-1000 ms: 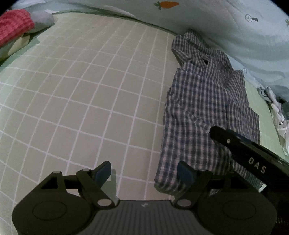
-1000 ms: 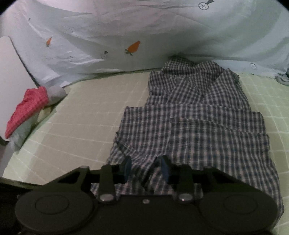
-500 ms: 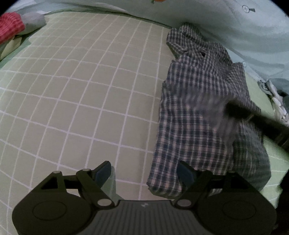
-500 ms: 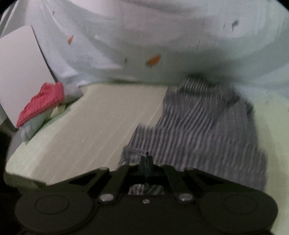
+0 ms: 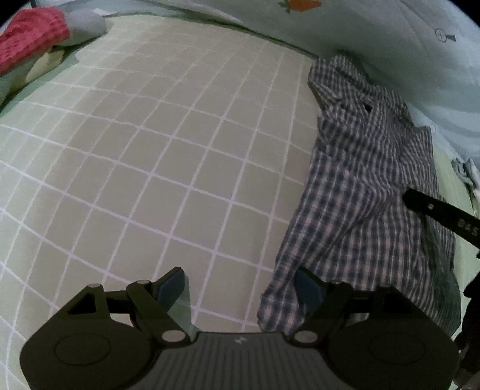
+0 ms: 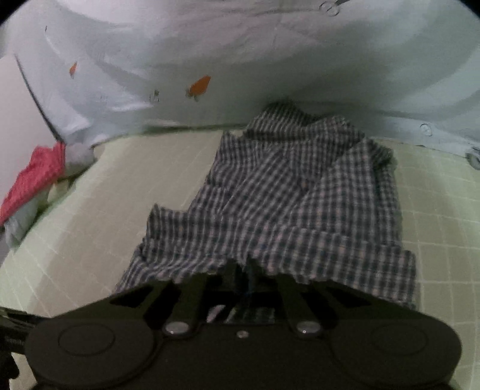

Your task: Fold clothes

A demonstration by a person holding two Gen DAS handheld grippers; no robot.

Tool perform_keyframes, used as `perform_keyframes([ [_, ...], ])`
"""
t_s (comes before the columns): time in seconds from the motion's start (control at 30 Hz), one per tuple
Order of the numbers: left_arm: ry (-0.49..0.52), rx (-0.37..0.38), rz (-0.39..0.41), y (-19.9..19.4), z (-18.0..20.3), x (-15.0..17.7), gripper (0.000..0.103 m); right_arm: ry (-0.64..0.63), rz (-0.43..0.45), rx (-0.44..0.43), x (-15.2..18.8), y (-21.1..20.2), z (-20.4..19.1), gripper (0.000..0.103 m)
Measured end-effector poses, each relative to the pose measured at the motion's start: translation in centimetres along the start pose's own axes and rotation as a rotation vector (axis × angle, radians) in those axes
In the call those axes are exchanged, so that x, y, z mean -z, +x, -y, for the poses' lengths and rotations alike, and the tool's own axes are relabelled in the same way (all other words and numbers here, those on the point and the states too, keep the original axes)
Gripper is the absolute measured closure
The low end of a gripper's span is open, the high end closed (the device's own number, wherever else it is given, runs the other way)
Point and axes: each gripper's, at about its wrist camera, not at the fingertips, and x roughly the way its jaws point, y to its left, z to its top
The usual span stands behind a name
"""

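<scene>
Since a second ago your right gripper (image 6: pixel 244 285) has closed on the near hem of the plaid shirt (image 6: pixel 288 192) and drawn it up and forward, so the lower part now folds over toward the collar and the garment looks shorter than it did. Its jaws have just been easing apart a little, yet checked cloth is still pinched between them and drapes over the fingertips.

Starting at your left: a red knitted cloth (image 5: pixel 28 36) and a grey bundle (image 5: pixel 85 24) lie at the far corner of the green checked bedsheet (image 5: pixel 150 150). Your left gripper (image 5: pixel 240 288) hovers over bare sheet with its blue-padded jaws wide apart and nothing between them; its right finger sits just beside the shirt's near left corner, and you cannot tell whether it touches.

Moving right, the shirt lies lengthwise on the sheet, collar against the pale quilt with carrot prints (image 6: pixel 270 54). In the left wrist view, the black finger of your right gripper (image 5: pixel 420 204) reaches in over the shirt's right half.
</scene>
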Motion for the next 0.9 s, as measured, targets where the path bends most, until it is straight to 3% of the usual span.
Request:
perform_keyframes([
  [0.07, -0.008, -0.005, 0.002, 0.0, -0.1, -0.1, 0.022, 0.003, 0.029, -0.011, -0.2, -0.5, -0.2, 0.076],
  [0.1, -0.012, -0.004, 0.0, 0.0, -0.2, -0.2, 0.022, -0.004, 0.035, -0.025, -0.3, -0.5, -0.4, 0.075],
  [0.33, -0.015, 0.005, 0.0, 0.2, 0.2, -0.9, 0.022, -0.127, 0.04, -0.136, -2.0, 0.9, -3.5, 0.07],
  [0.5, -0.015, 0.01, -0.013, 0.8, 0.3, -1.5, 0.022, -0.217, -0.023, -0.239, -3.0, 3.8, -5.5, 0.07],
  [0.63, -0.008, 0.014, -0.023, 1.1, 0.5, -1.7, 0.022, -0.25, -0.078, -0.268, -3.1, 5.4, -6.4, 0.07],
  [0.7, -0.005, 0.016, -0.028, 1.2, 0.5, -1.8, 0.022, -0.261, -0.095, -0.28, -3.1, 5.7, -6.6, 0.072],
  [0.83, -0.006, 0.017, -0.035, 1.4, 0.4, -1.7, 0.022, -0.286, -0.109, -0.292, -3.3, 5.8, -6.6, 0.101],
  [0.9, -0.007, 0.017, -0.038, 1.5, 0.4, -1.7, 0.022, -0.294, -0.089, -0.279, -3.4, 5.5, -6.4, 0.102],
])
